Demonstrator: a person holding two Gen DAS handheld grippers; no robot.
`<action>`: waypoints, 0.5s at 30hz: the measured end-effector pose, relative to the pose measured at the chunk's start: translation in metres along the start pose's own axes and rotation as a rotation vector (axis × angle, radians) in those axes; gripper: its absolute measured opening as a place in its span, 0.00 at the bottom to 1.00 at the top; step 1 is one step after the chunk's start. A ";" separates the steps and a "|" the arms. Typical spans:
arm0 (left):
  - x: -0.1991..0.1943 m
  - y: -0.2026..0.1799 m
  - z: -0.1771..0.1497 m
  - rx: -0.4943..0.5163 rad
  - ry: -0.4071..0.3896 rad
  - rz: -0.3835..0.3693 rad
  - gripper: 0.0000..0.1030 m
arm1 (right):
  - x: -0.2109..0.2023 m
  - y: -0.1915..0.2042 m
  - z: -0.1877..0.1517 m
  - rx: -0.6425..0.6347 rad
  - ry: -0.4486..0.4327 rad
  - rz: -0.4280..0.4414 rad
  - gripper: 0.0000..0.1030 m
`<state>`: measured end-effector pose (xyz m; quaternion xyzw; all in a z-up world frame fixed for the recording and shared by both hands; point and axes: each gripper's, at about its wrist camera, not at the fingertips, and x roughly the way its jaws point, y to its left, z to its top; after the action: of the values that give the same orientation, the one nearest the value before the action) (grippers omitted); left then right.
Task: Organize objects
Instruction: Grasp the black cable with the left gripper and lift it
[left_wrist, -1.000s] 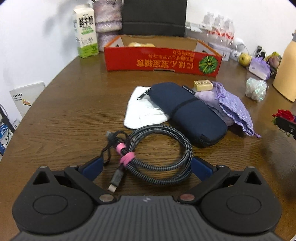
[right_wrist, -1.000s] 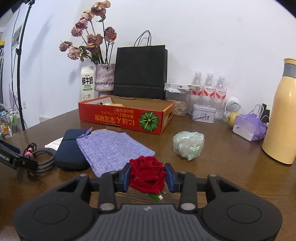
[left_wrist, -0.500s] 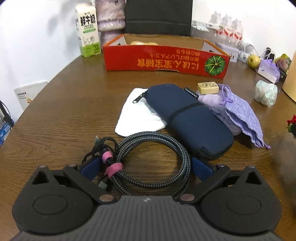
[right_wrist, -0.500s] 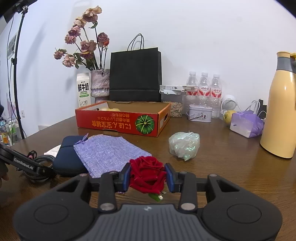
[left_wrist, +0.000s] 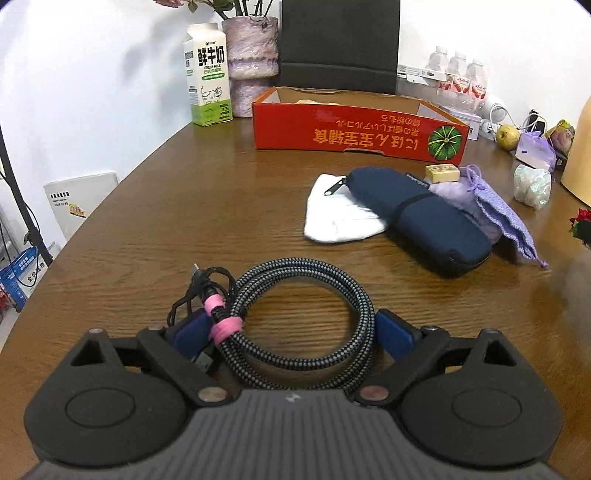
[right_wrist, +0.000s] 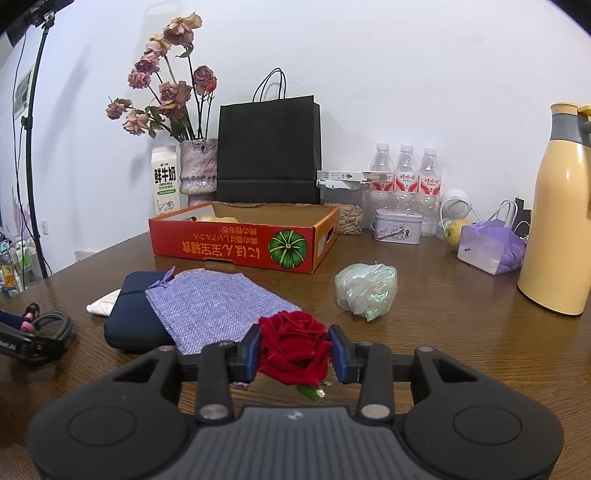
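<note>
Now nearer the cable (left_wrist: 295, 325), the left gripper (left_wrist: 291, 332) straddles the coil at the table's (left_wrist: 147, 229) near edge — jaws closing. Right gripper (right_wrist: 295, 352) clamps a rose (right_wrist: 291, 347).

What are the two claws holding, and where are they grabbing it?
The right claw squeezes the red rose by its bloom. The left claw is closing around the coiled cable, not gripping yet.

The milk carton (left_wrist: 208, 75) carries the large characters 鲜牛奶 with "FRESH MILK" in small print beneath. The red cardboard box (left_wrist: 360, 129) bears a line of yellow Japanese characters, seen upside down, beside a green pumpkin picture. The red labels on the water bottles (right_wrist: 406, 181) are too small to read.
</note>
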<state>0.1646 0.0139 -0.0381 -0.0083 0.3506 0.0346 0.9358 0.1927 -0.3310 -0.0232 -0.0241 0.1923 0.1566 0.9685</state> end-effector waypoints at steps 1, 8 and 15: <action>0.001 0.000 0.000 0.001 0.005 0.002 1.00 | 0.000 0.000 0.000 -0.002 0.001 -0.001 0.36; 0.004 -0.002 0.000 -0.011 -0.002 0.008 1.00 | 0.000 0.004 0.000 -0.019 0.000 -0.019 0.36; -0.002 -0.005 -0.004 -0.032 -0.032 0.016 0.91 | 0.001 0.008 0.000 -0.035 0.011 -0.041 0.36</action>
<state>0.1610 0.0088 -0.0398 -0.0198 0.3349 0.0480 0.9408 0.1911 -0.3229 -0.0234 -0.0460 0.1942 0.1403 0.9698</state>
